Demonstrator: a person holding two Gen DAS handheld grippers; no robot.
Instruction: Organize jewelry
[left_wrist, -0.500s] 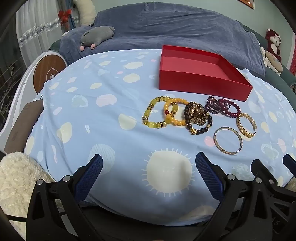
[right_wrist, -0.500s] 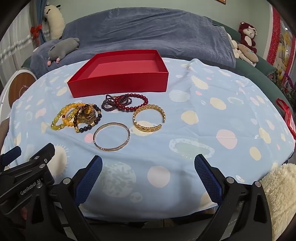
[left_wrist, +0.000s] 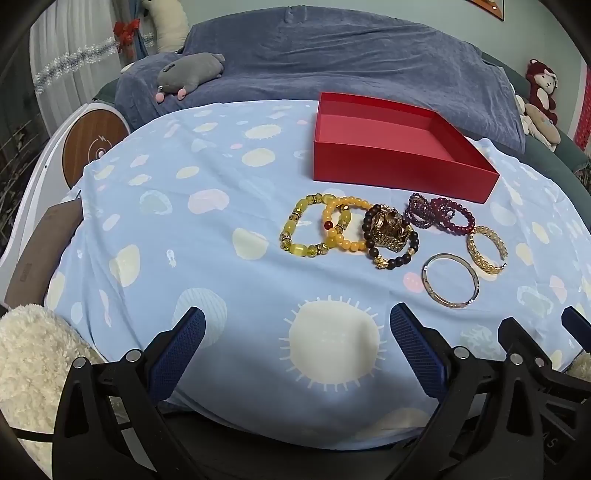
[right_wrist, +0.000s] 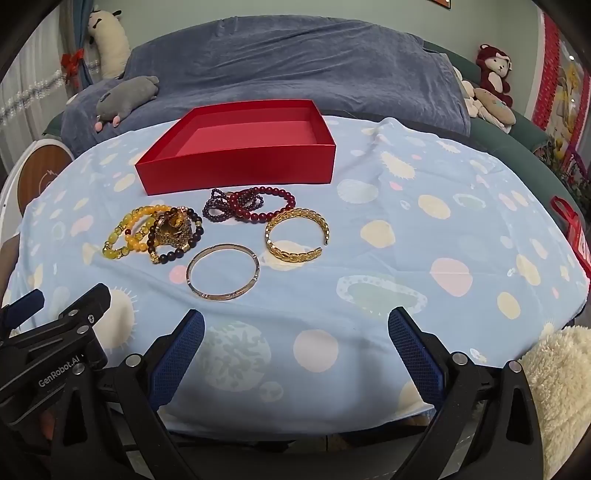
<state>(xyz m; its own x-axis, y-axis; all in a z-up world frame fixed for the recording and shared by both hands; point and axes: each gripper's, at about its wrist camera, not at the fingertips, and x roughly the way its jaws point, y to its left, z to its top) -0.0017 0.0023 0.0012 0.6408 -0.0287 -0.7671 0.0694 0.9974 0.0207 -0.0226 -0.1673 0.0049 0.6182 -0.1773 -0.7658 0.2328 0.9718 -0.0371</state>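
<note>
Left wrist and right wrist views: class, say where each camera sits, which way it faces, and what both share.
Left wrist: on the left gripper, looking forward and down over the blue spotted cloth; jaws open.
Right wrist: on the right gripper, same tilt; jaws open.
Shared: empty red cardboard box, thin silver-gold bangle.

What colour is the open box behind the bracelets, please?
Red, inside and out; the box shows best in the right wrist view.

Left gripper (left_wrist: 297, 343) and right gripper (right_wrist: 295, 343) angled downward, fingers spread wide, empty.
</note>
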